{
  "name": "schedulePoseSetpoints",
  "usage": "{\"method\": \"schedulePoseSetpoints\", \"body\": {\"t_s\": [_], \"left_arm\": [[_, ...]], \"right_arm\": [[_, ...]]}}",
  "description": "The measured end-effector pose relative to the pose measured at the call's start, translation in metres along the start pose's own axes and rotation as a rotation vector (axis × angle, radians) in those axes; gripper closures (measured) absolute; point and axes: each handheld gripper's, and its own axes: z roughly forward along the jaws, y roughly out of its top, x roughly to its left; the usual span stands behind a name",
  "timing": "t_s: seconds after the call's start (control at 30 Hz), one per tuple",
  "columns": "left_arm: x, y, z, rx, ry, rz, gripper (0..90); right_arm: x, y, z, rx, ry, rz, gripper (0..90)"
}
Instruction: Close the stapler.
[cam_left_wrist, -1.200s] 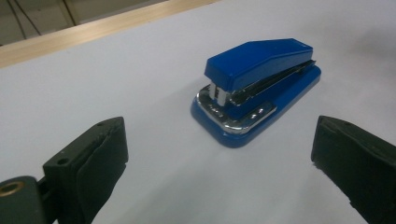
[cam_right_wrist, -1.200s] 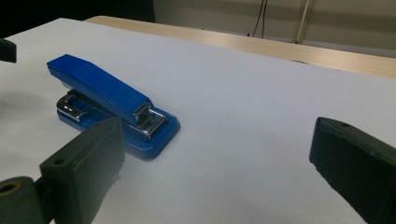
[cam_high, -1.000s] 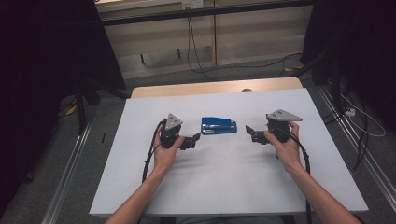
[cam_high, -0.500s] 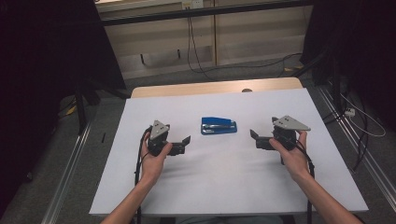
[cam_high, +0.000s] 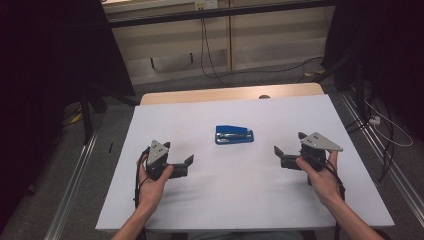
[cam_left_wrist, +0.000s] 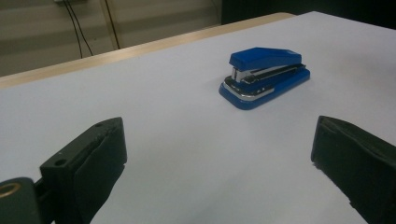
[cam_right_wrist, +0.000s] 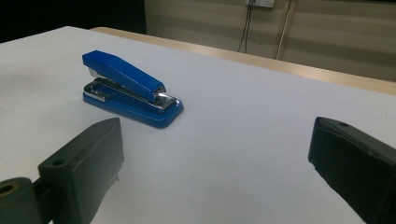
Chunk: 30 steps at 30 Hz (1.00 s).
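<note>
Left fingers (cam_high: 178, 157): spread wide, empty, near the table's left edge.
Right fingers (cam_high: 288, 148): spread wide, empty, near the right edge.
Blue metal-and-plastic stapler (cam_high: 234, 134): mid-table, between both, beyond them, untouched.
White table (cam_high: 240, 190): wooden far edge.

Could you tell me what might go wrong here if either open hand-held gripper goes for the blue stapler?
The stapler lies loose on the smooth white table, so a one-sided touch could push or spin it. Its sloped top may let the jaws slip off. With the left hand-held gripper and right hand-held gripper flanking it, they might collide.
</note>
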Motion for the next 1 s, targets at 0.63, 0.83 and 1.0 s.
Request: {"method": "schedulePoseSetpoints", "body": {"t_s": [0.63, 0.83, 1.0], "left_arm": [[0.008, -0.022, -0.039, 0.006, 0.056, -0.056, 3.5], [0.006, -0.025, -0.042, 0.008, 0.057, -0.054, 3.4], [0.003, -0.024, -0.045, 0.002, 0.026, -0.054, 3.4]], "right_arm": [[-0.009, -0.021, -0.043, -0.006, -0.06, 0.019, 3.4], [-0.012, -0.026, -0.054, -0.018, -0.083, 0.013, 3.8], [-0.013, -0.03, -0.058, -0.034, -0.075, 0.031, 3.2]]}}
